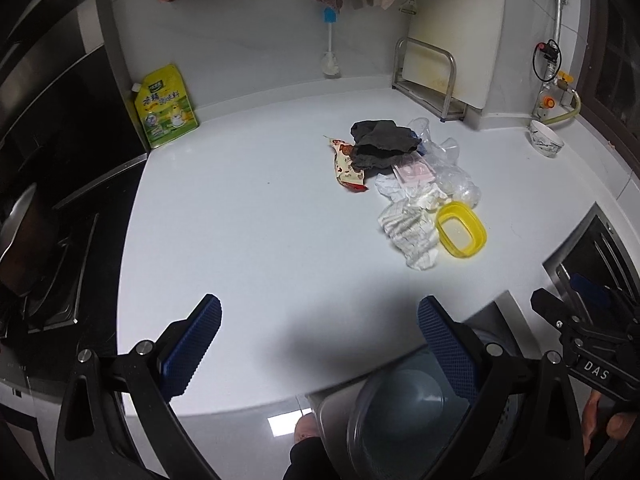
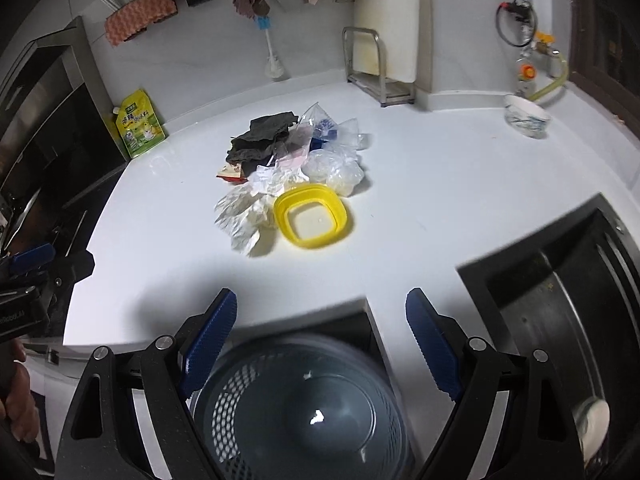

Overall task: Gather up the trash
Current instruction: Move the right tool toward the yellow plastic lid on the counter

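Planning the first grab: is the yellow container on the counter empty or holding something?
Empty, as far as shown: the yellow container sits upright and lidless, only its pale bare bottom visible, beside the crumpled paper.

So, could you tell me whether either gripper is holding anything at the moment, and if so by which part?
Nothing is held. The left gripper and right gripper are both open and empty, short of the trash pile.

Bare white counter [image 1: 248, 240] open before the trash pile [image 1: 404, 184], yellow container [image 1: 461, 229] on its near edge
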